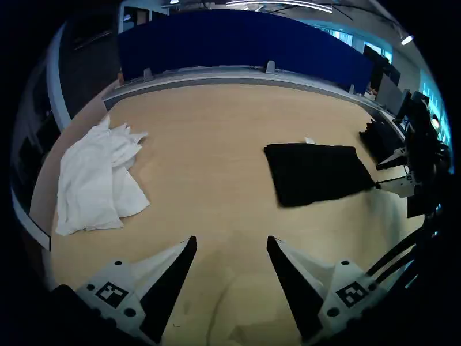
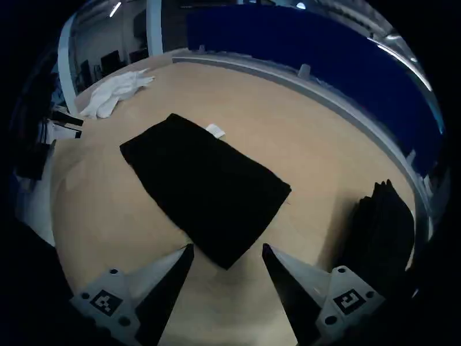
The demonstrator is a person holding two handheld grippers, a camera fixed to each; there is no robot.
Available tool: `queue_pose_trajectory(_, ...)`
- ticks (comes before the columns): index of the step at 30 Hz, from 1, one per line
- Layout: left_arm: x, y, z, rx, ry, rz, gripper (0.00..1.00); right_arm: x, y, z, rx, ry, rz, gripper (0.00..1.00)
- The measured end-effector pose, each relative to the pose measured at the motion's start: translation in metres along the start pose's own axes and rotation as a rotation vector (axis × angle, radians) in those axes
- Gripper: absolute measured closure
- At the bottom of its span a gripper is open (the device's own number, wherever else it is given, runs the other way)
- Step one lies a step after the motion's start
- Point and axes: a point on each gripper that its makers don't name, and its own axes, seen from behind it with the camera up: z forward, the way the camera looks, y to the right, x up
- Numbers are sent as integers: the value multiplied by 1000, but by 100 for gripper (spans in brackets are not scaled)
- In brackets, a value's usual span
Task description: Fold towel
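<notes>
Black fingers on your left gripper (image 1: 231, 238) are spread wide with nothing between them, just bare wooden table (image 1: 219, 115) underneath. From that side the black towel (image 1: 317, 173) sits ahead and well off to the right, lying flat, with its long axis running across the view, left to right.

Your right gripper (image 2: 227, 245) is spread wide too and has hold of nothing. Here the towel (image 2: 204, 190) is right in front: its near corner pokes into the gap between the two fingers, and I can't tell if it touches either one. From there the long axis runs away from you on a diagonal, up and to the left, with a little white tag (image 2: 215, 131) at the far long edge.

Further out, a stack of dark cloths (image 2: 380, 230) sits to the right of the towel, apart from it. A rumpled pile of white cloths (image 2: 115, 89) is over at the far left corner. A blue divider (image 2: 322, 52) runs along the back edge of the table.
</notes>
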Motion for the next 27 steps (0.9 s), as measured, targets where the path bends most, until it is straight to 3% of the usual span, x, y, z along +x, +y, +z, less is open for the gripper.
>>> queue_pose_trajectory(6,-7,2,-2,-1,-10,-4,10,-16,0,12,5,-26,5,13)
queue_pose_trajectory(17,-8,1,-3,1,-12,-15,10,-21,-2,16,15,-36,20,62)
queue_pose_trajectory(27,-8,3,-3,-3,-13,-9,10,-21,-6,15,30,-42,18,79)
